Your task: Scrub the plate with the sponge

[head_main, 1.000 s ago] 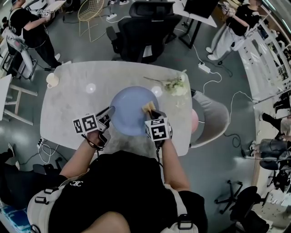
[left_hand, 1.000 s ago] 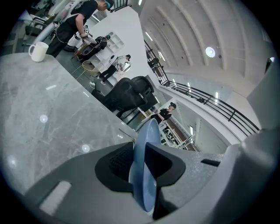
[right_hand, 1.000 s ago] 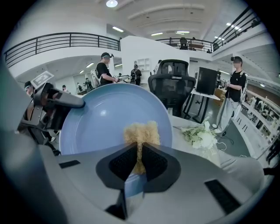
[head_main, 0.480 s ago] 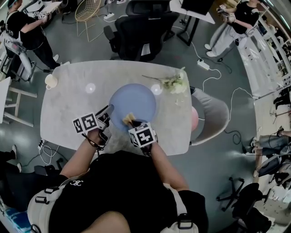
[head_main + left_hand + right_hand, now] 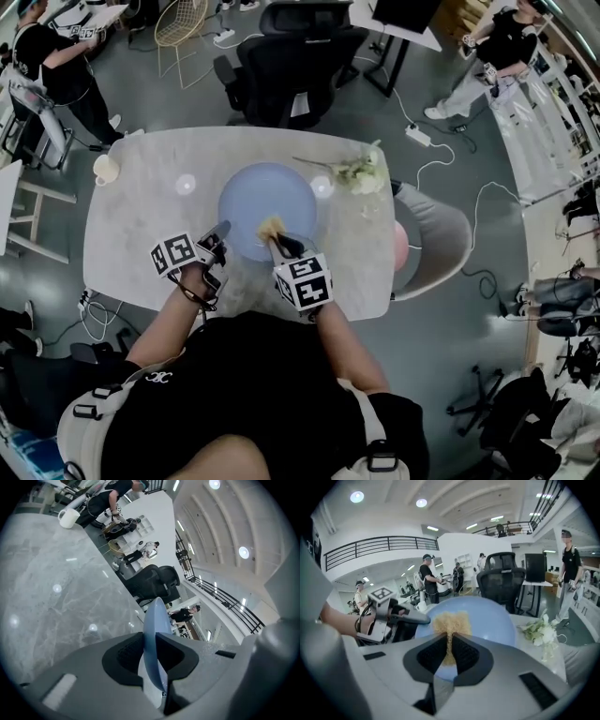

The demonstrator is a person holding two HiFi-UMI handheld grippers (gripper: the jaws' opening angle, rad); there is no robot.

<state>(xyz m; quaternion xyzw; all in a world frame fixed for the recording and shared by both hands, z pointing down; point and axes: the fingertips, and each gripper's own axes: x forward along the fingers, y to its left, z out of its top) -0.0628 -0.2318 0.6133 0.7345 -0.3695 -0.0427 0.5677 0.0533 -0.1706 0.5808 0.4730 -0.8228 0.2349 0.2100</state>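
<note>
Two claws meet at one blue plate (image 5: 267, 192) on the grey marbled counter (image 5: 141, 211). The left claw (image 5: 221, 232) is closed on the plate's near-left rim: in the left gripper view the thin blue edge runs upright between its two jaws, which press it from both sides. The right claw (image 5: 277, 240) pinches a tan sponge (image 5: 271, 227), its jaws squeezed tight on the sponge's lower part so that the frayed upper part bulges out beyond the tips. The sponge shows against the plate's face close to its near edge, just ahead of the right claw and to the right of the left claw. Ahead of the right claw and off to its right, a bunch of white flowers (image 5: 361, 174) lies on the counter just beside the plate's far-right rim. Well ahead and to the left of the left claw, a white mug (image 5: 106, 168) stands near the counter's corner. A black office chair (image 5: 295, 56) stands beyond the counter's far edge.
</note>
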